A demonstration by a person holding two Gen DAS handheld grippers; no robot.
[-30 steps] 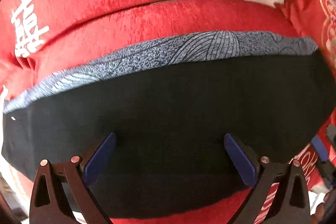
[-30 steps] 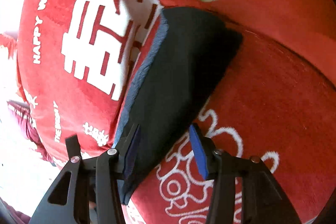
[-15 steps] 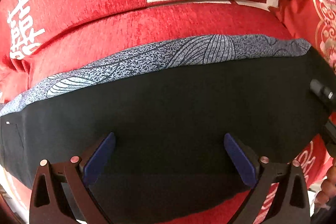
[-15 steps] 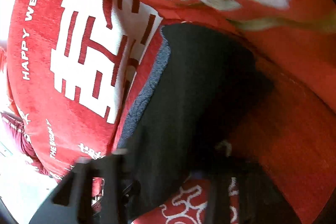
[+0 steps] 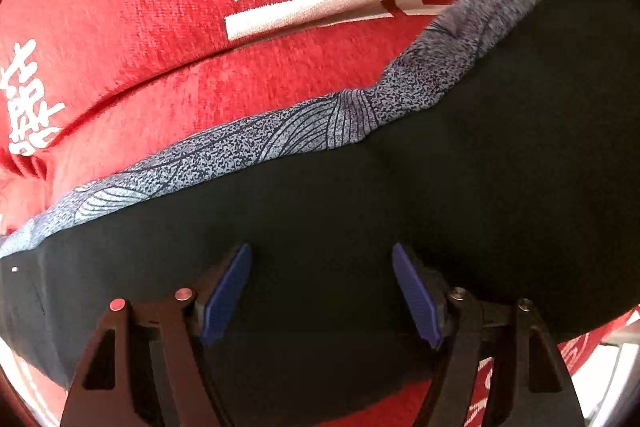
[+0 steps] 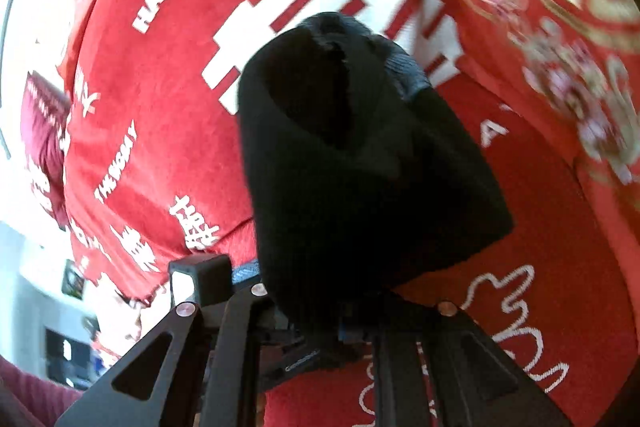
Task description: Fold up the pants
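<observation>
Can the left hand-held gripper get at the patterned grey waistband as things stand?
Probably yes. The left hand-held gripper is open over the black pants, and nothing lies between it and the waistband ahead.

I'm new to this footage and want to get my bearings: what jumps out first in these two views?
The red cushion cover with big white lettering fills the background of both views. Across it lie the black pants, their grey patterned waistband along the far edge. The right gripper has one end bunched and lifted, while the left gripper hangs open over the cloth.
</observation>
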